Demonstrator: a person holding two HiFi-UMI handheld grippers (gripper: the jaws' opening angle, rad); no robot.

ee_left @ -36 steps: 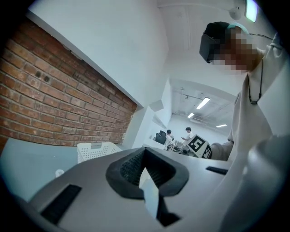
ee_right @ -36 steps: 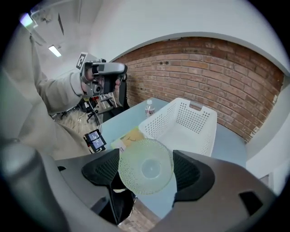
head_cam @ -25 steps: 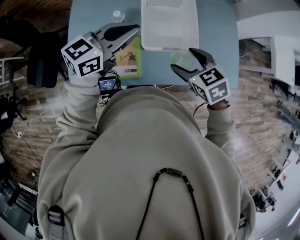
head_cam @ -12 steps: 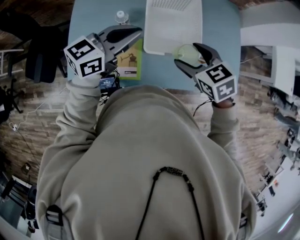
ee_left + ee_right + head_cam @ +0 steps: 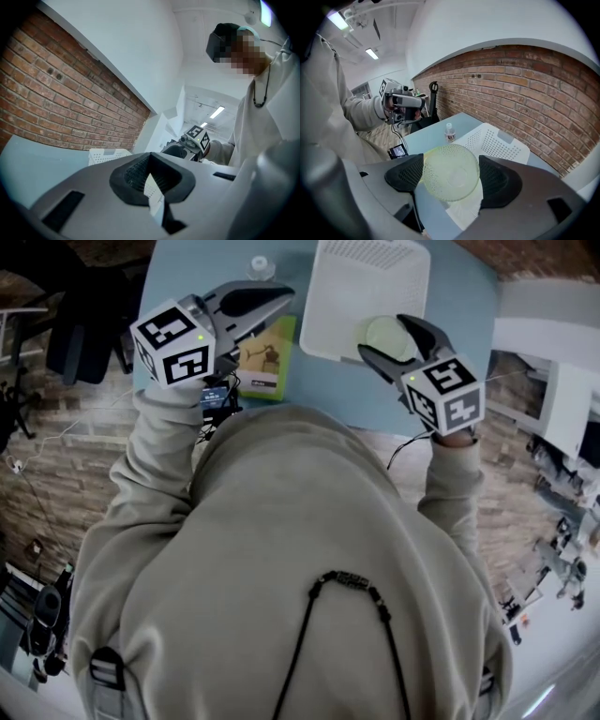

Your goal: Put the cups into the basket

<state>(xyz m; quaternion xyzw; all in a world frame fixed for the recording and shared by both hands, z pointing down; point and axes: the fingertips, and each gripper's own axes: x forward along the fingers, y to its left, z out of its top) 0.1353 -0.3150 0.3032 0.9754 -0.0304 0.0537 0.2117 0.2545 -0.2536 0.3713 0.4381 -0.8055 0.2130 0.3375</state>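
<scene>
Two grippers are noted over the pale blue tabletop (image 5: 450, 343): at left, the left gripper (image 5: 281, 298) is held with jaws closed together, empty, while at right the right gripper (image 5: 382, 335) is clamped on a translucent pale-green dimpled plastic cup (image 5: 450, 172), held above the near edge of the white perforated plastic basket (image 5: 366, 277).

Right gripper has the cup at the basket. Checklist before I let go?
1. Cup gripped between the right gripper's pads: ok.
2. Cup fully above the basket: cannot tell; it hangs at the near rim.
3. Basket has room: ok, nothing seen inside.
4. Left gripper away from the basket: ok, shut, over the booklet.
5. Bottle out of the way: ok, left of the basket.
</scene>
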